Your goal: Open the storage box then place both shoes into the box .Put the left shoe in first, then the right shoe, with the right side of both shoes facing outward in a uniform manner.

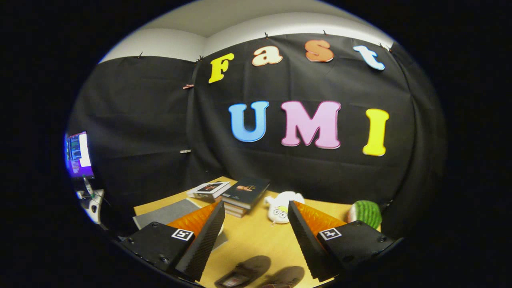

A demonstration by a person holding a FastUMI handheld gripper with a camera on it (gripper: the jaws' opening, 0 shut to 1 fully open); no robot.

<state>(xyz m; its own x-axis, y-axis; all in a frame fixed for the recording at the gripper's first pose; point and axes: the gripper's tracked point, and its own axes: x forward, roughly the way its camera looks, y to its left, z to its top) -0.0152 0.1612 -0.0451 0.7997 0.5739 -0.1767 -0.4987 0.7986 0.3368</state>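
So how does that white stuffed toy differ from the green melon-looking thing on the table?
The white stuffed toy is pale and irregular in shape, lying just beyond the open gripper, by the stack of books. The striped green ball is round, darker and sits off past the right finger. Both rest on the wooden table near the booth wall.

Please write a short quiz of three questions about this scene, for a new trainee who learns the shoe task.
1. True or false: the gripper holds a shoe.
2. What lies beyond the fingers, close to the black wall? A) a stack of books B) a kettle C) a ball
3. Fill in: the two shoes lie on the ______, low between the fingers.

Key
1. False: the fingers stand wide apart with nothing between them but bare table.
2. A. A white soft toy and a green striped thing also sit there.
3. table
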